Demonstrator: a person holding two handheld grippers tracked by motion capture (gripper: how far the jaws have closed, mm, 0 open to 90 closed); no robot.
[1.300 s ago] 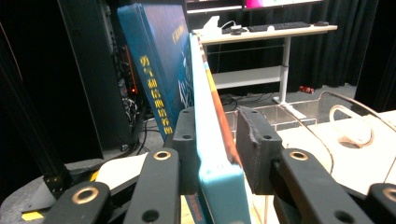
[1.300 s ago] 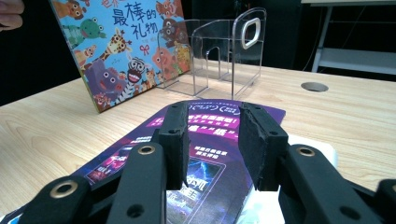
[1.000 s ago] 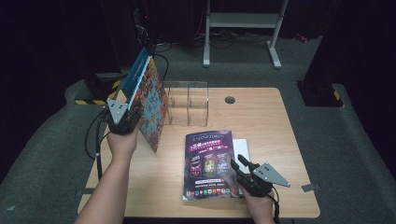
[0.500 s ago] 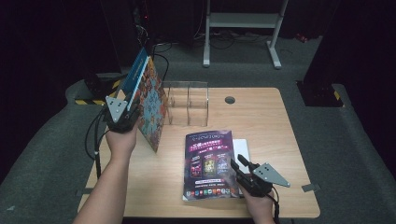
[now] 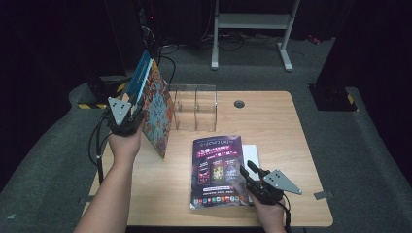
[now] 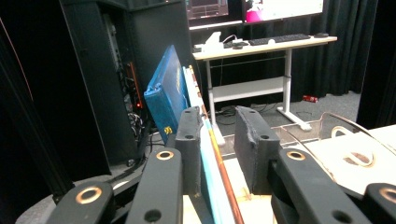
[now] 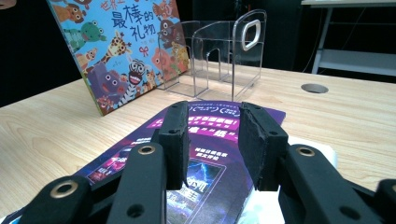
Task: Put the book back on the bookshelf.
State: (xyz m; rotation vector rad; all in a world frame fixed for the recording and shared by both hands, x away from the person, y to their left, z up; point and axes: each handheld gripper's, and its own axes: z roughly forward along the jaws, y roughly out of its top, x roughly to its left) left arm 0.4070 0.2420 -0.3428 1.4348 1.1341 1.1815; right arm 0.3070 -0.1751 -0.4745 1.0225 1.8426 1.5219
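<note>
Picture book (image 5: 156,109): grasped upright by the left gripper (image 5: 130,112), just left of the clear rack (image 5: 195,107), not yet slotted; purple magazine (image 5: 217,167): laid flat in front of the rack, still unfiled; right gripper (image 5: 248,173): held open over it, nothing gripped.

Left tongs (image 5: 130,112) tipped picture book (image 5: 156,109) slightly upright.

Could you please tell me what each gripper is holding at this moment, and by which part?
The left gripper stands the picture book up by its near edge; the right gripper holds nothing.
</note>
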